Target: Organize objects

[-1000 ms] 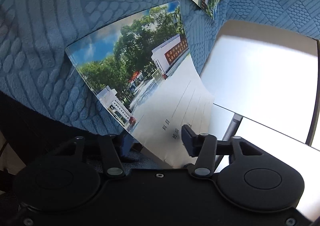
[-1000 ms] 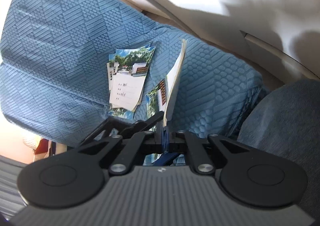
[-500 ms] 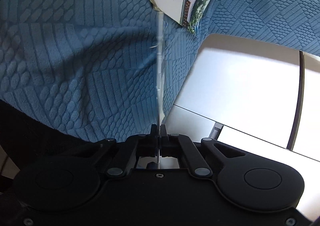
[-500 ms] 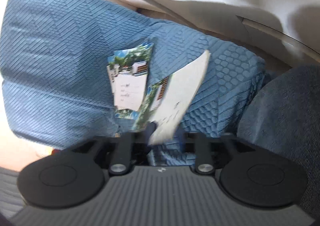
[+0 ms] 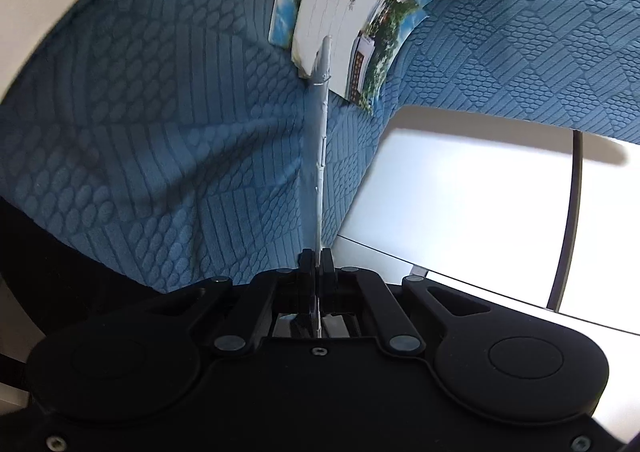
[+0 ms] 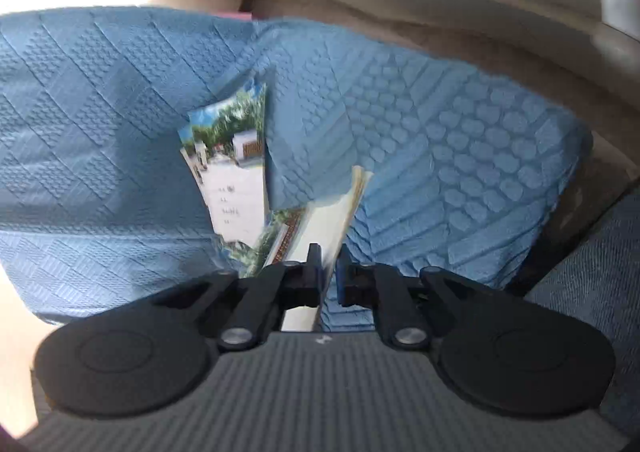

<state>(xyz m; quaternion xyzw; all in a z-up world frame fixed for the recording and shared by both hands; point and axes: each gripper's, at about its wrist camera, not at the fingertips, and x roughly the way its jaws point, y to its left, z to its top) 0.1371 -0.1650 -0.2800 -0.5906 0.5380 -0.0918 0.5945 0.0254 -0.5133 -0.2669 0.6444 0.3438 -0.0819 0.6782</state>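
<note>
Left gripper point(image 5: 317, 260) clamped tight on a booklet point(image 5: 321, 156), seen edge-on, sticking out over the blue textured cover point(image 5: 140, 132). Far ahead, a stack of booklets point(image 5: 344, 32) lies on the cover. Right gripper point(image 6: 329, 272) closing; a booklet seems to sit between its jaws, too blurred to confirm contact.

Likely a home, blue quilted sofa cover point(image 5: 160, 132), pale floor point(image 5: 460, 192)

Both wrist views near blue cover point(image 5: 160, 132)
</note>
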